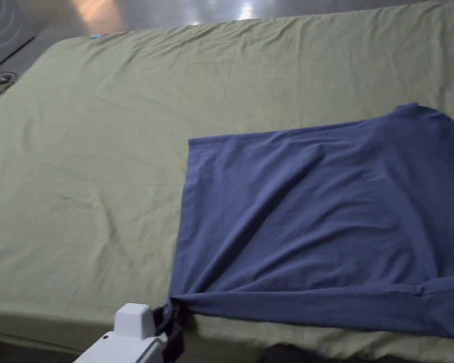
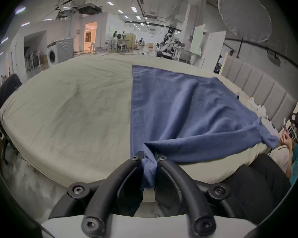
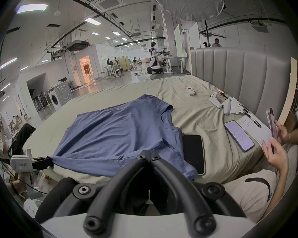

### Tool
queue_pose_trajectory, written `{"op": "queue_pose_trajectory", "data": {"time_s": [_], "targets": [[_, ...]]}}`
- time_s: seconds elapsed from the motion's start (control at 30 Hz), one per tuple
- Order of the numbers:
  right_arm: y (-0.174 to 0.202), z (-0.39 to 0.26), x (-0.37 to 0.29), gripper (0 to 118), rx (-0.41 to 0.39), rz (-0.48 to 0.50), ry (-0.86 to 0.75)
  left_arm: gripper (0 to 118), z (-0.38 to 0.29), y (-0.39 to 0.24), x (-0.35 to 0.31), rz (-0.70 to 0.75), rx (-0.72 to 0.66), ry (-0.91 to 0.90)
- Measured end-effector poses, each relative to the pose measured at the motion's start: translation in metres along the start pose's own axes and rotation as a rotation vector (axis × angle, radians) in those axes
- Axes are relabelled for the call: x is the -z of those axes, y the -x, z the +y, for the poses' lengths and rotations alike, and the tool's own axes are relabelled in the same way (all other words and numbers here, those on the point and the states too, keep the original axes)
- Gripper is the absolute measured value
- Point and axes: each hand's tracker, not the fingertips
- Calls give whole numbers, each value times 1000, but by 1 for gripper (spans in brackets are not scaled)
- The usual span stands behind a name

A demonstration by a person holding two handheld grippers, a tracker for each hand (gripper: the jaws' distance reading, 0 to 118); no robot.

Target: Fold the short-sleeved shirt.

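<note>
A blue short-sleeved shirt (image 1: 316,212) lies spread on the green bed sheet (image 1: 89,165), hem to the left and collar to the right. My left gripper (image 1: 173,315) sits at the bed's near edge, shut on the near hem corner. In the left gripper view the cloth is pinched between the jaws of the left gripper (image 2: 149,159), and the shirt's (image 2: 179,107) near edge runs taut to the right. My right gripper (image 3: 148,153) is shut at the near sleeve side of the shirt (image 3: 110,135), with fabric at its tips. The left gripper (image 3: 45,161) shows far left there.
A black phone (image 3: 193,153) lies against the shirt's sleeve. Farther right on the bed are a lit phone (image 3: 239,136), a sheet of paper (image 3: 255,130), white controllers (image 3: 215,101) and a remote (image 3: 190,91). A padded headboard (image 3: 239,73) bounds that side. A person's hand (image 3: 275,154) holds a phone.
</note>
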Motion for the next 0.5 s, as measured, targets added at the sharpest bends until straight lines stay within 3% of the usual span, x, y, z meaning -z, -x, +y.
{"op": "queue_pose_trajectory", "data": {"time_s": [0.17,0.2,0.3,0.5], "targets": [[-9,7,27,1,-51,-6,31,11,21,-16,11,19,65,52],[-18,-1,41,5,-39,-16,55,11,25,-14,14,17,73,53],[-31,-5,76,58,8,-15,156,11,25,-13,10,14,66,51],[-47,-17,146,61,-72,-17,229,11,30,-22,6,14,61,64]]}}
